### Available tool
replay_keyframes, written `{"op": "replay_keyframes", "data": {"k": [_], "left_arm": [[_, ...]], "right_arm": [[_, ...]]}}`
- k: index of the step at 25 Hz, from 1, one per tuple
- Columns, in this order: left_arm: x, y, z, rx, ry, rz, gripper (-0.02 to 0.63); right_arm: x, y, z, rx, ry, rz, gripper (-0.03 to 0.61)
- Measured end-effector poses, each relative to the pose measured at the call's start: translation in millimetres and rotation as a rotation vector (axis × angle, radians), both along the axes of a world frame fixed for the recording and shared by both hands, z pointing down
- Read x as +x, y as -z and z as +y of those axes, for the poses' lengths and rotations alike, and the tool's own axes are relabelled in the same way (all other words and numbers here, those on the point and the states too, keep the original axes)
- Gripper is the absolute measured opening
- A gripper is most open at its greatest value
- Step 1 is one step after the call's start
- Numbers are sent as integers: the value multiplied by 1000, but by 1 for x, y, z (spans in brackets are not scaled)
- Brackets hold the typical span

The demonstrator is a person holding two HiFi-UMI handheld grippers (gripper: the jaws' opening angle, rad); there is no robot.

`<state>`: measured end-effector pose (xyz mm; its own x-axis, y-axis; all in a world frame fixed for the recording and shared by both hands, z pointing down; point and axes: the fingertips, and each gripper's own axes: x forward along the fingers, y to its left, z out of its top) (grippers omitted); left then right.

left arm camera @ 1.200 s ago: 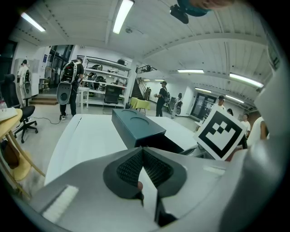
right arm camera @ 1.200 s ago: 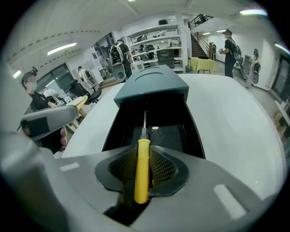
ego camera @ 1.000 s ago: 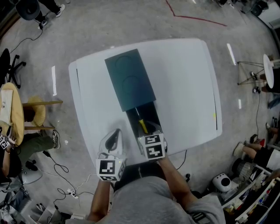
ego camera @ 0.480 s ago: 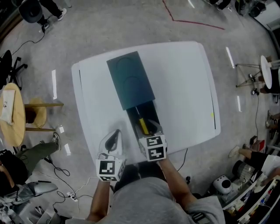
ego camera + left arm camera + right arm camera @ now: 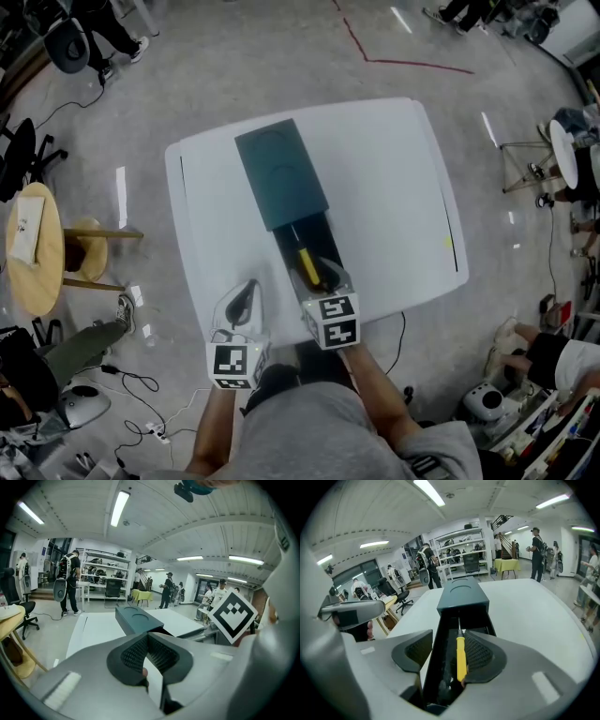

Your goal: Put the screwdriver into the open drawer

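The yellow-handled screwdriver (image 5: pixel 307 265) (image 5: pixel 461 657) lies lengthwise inside the open drawer (image 5: pixel 330 246) (image 5: pixel 443 667), which is pulled out of the dark teal cabinet (image 5: pixel 280 172) (image 5: pixel 463 594) toward me. My right gripper (image 5: pixel 327 282) (image 5: pixel 448 657) hovers just above the drawer's near end. Its jaws have just been opening and now stand wide apart. The screwdriver shows below and between them, and neither pad touches it. My left gripper (image 5: pixel 247 294) (image 5: pixel 147 638) hangs over the white table (image 5: pixel 394 187) left of the drawer. Its pads meet at the tips with nothing between them.
The table's near edge (image 5: pixel 281 339) runs just below both grippers. A round wooden stool (image 5: pixel 36 247) and floor cables (image 5: pixel 131 375) lie to the left. Several people stand among shelves (image 5: pixel 101 573) beyond the table's far side.
The right gripper's jaws have spread off the screwdriver, which stays lying in the drawer. Both grippers have lifted a little, and the head view has shifted slightly.
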<state>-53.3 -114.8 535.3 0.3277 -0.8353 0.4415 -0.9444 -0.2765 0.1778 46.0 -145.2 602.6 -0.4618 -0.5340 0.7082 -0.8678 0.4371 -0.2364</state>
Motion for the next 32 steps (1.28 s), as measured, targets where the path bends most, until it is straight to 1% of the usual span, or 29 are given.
{"op": "replay_keyframes", "data": {"k": [3,5,13,19,24,32], "left_arm": [[2,9,11,20,-9,-6,12],[1,16,16,39,-9,-9,12],[-7,52,32,119,9,-13,11],[-11,72,53,168,17,-5,12],[-10,89,71,203,15,-4,12],[-8,117,106,265,12,5,12]], "right_arm": [[3,20,5,54,-18,-30,201],[5,30,10,78,-25,-40,198],[14,74,27,200,-49,-45,166],[13,112,46,315,-40,-44,143],[14,148,68,446,-23,-14,117],[21,187,108,531,-52,-42,81]]}}
